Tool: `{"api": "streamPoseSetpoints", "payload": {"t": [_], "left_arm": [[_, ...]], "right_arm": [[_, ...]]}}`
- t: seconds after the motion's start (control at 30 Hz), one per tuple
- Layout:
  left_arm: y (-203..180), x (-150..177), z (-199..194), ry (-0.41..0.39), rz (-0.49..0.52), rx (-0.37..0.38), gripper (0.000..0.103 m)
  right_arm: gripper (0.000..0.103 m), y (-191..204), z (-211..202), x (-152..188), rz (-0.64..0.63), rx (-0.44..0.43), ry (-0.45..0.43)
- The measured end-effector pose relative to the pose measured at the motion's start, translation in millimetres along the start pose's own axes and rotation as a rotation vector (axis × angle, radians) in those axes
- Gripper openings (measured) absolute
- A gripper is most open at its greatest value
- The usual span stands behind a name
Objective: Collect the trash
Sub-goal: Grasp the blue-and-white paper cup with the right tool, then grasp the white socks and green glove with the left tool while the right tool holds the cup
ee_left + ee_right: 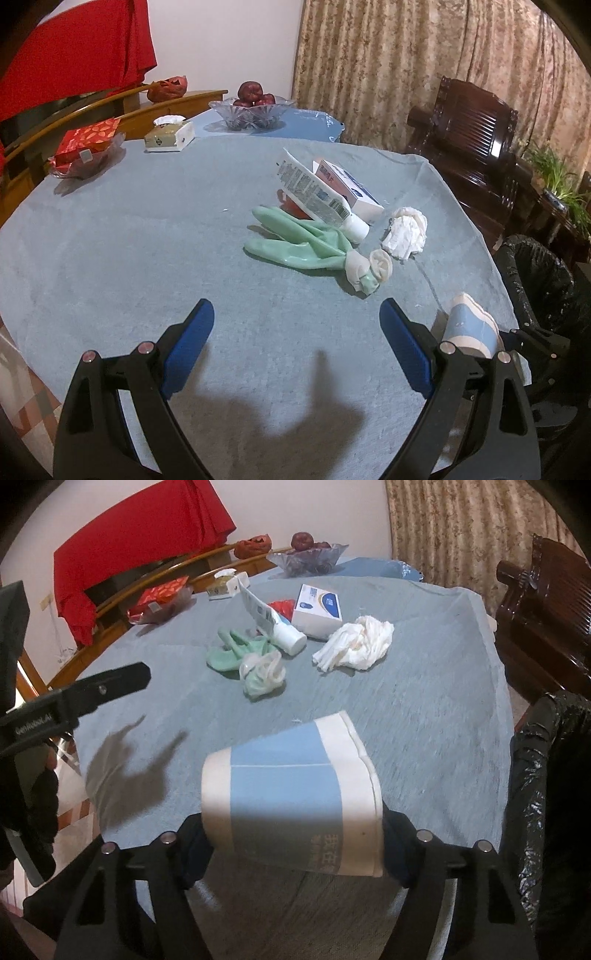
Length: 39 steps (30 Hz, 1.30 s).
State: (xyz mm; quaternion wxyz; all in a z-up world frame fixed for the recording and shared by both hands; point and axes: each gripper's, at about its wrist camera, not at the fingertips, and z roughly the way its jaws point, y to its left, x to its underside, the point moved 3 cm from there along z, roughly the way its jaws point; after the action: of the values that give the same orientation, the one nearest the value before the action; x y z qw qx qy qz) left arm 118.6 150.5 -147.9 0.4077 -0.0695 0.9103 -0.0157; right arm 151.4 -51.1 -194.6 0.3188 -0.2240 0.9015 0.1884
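Note:
A blue-and-white paper cup (291,786) lies on its side between the fingers of my right gripper (291,853), which is shut on it above the near right of the table. The same cup (469,325) shows at the right edge of the left wrist view. My left gripper (297,310) hangs open over the grey-blue cloth (147,240) with nothing between its fingers. Farther out lie a green glove (295,240), a toothpaste tube (317,195), a white box (351,188) and crumpled tissue (406,232).
A bin lined with a black bag (546,775) stands off the table's right edge. At the far side are a glass bowl of apples (251,110), a tissue box (170,134) and a dish of red packets (86,147). A dark wooden chair (469,136) is at the right.

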Motion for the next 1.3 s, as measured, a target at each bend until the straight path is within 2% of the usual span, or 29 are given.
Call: {"api": "streamPoseSetpoints", "payload": {"t": [0.3, 0.53, 0.73, 1.17, 1.3], "left_arm": [[-13.4, -11.0, 16.6, 0.001, 0.014, 0.013, 0.087], [-32.0, -21.6, 42.7, 0.019, 0.021, 0.041, 0.083], [-45.0, -26.8, 68.2, 0.053, 0.016, 0.049, 0.082], [-57.6, -22.6, 117.9, 0.165, 0.021, -0.036, 0.081], [-53.4, -25.4, 117.9, 0.163, 0.008, -0.057, 0.068]], "right_arm": [[0.073, -18.0, -11.3, -30.3, 0.049, 0.033, -0.086], [0.073, -37.5, -10.7, -60.7, 0.058, 0.085, -0.138], [0.073, -49.5, -6.9, -72.0, 0.065, 0.105, -0.156], [0.073, -54.4, 0.5, -71.9, 0.081, 0.100, -0.148], [0.073, -53.1, -0.1, -71.6, 0.082, 0.097, -0.150]]}}
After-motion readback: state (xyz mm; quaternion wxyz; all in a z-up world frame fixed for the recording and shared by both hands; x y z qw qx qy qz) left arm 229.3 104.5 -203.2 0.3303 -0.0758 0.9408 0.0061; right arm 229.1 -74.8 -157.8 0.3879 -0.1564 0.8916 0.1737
